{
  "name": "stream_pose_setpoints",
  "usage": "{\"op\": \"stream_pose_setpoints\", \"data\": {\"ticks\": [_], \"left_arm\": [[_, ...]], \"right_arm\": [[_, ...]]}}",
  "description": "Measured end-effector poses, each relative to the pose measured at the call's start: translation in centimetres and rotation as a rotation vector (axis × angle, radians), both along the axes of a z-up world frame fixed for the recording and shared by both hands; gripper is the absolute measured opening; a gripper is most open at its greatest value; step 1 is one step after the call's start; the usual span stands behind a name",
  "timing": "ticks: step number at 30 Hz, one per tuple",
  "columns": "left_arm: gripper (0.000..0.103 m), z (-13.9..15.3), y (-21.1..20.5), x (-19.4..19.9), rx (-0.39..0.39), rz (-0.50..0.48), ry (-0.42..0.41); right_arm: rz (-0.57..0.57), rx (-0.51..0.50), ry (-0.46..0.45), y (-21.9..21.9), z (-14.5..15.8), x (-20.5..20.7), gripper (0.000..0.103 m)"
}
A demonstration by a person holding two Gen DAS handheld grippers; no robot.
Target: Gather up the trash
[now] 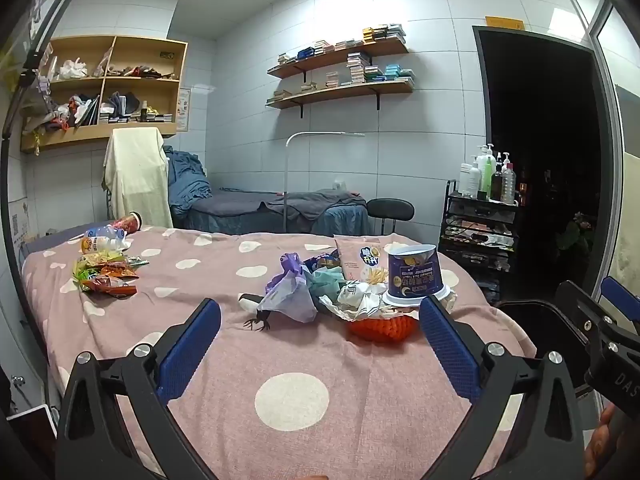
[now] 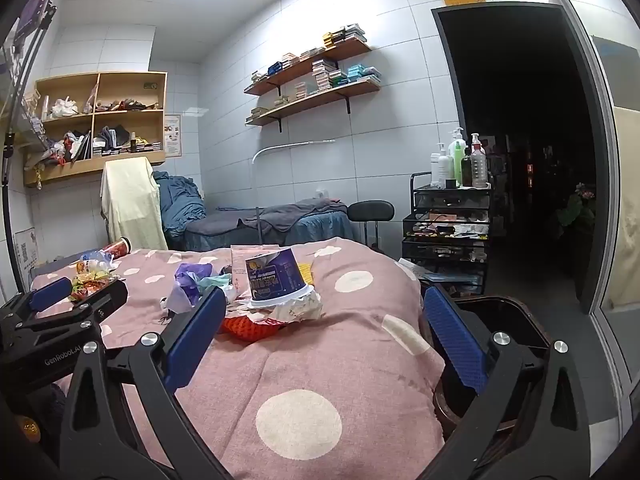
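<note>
Upturned purple cup [image 1: 414, 276], rim down, long axis near upright and leaning slightly, atop crumpled wrappers [image 1: 360, 300] heaped in an orange basket [image 1: 380, 326] mid-bed. 2nd litter cluster, snack packets [image 1: 105, 274] and bottles [image 1: 105, 238], at far left. Left gripper [image 1: 320, 340] and right gripper [image 2: 324, 336] spread fully wide, holding nothing. Likely risk: cup toppling off the loose heap if nudged; wrappers scattering over the dotted blanket [image 1: 292, 400].

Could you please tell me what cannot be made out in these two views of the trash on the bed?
- Orange knitted item, left wrist view: crumpled wrappers and the upturned purple cup cover its top.
- Dark bin, right wrist view: right claw finger hides its inside.
- Doorway, both views: too dark.
</note>
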State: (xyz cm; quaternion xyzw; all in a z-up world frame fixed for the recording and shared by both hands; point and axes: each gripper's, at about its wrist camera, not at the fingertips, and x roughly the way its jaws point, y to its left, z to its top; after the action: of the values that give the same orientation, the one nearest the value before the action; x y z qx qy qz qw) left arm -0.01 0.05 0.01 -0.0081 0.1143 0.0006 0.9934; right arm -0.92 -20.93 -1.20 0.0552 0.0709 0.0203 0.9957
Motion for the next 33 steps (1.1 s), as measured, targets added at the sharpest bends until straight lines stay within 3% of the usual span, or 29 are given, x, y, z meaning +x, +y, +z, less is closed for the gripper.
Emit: {"op": "stream_pose_setpoints", "data": {"ticks": [33], "left_arm": [[0.098, -0.5, -0.9, 0.7, 0.012, -0.026, 0.024]], "right_arm": [[-0.003, 0.019, 0.016, -0.6, -0.2, 0.2, 0.098]]}}
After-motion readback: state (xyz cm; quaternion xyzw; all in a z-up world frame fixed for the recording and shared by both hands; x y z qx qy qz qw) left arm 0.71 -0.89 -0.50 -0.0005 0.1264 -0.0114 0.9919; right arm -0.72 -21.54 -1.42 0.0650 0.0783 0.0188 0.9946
